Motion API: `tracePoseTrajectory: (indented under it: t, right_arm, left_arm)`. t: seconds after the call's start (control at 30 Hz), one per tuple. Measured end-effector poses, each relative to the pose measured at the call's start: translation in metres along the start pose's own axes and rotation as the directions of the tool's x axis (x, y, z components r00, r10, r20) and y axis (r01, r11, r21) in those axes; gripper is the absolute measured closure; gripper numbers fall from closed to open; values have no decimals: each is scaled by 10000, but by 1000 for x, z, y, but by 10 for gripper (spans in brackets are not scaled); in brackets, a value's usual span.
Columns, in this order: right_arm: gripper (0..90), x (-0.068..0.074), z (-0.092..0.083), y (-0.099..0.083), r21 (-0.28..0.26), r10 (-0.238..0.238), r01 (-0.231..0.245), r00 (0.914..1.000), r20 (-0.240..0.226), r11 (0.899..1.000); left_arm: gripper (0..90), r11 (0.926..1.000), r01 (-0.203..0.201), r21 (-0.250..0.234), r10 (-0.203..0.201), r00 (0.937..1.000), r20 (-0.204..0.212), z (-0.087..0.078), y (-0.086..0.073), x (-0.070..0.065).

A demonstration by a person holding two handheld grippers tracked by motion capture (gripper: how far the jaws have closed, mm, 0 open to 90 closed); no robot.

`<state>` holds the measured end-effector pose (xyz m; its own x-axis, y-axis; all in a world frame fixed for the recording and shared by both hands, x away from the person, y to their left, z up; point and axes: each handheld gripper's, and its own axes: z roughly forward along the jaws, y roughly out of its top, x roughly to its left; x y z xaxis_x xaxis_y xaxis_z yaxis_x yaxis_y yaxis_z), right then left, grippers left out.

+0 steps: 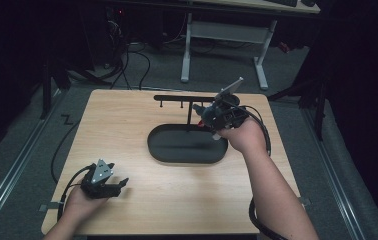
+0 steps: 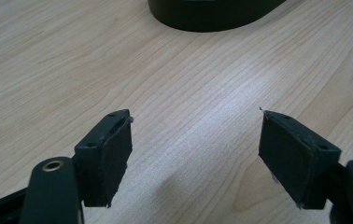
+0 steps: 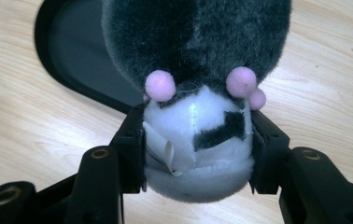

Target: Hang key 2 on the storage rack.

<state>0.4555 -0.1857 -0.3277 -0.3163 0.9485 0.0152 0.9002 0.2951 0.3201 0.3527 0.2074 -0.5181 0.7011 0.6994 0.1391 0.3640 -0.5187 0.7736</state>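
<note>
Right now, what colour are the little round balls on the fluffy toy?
Pink. The pompoms on the grey and white plush toy show best in the right gripper view.

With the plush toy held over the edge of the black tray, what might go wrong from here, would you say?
1. The right gripper pinches only the white end of the soft plush toy; it could slip free.
2. It hangs at the black tray rim, so it may land on the table.
3. The thin rack stands close and could be knocked.
</note>
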Motion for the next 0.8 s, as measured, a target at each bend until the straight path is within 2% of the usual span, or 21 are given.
tracePoseTrajectory:
  t: [0.1,0.23,0.33,0.5,0.53,0.8]
  right_arm:
    - [499,-2,7,1,32,-23,22,9995,320,10000]
    - [499,-2,14,1,219,-90,79,9988,475,9997]
    - [499,-2,18,2,169,-64,58,9992,386,9998]
    - [499,2,32,4,382,-172,157,9991,382,9991]
    - [499,3,34,4,413,-65,52,9994,328,9991]
    - [499,9,48,9,485,-272,266,9996,119,9985]
  left_arm:
    - [261,10000,-35,19,35,10000,10,1,0,-1]
    - [262,10000,-53,82,53,10000,42,0,-1,-1]
    - [262,10000,-29,77,28,10000,29,0,-1,-1]
    - [263,9998,-28,173,28,10000,-10,-3,-5,-1]
    - [264,9999,-11,161,11,10000,-28,-3,-6,-1]
    - [265,9997,147,198,-143,9998,-167,-9,-12,2]
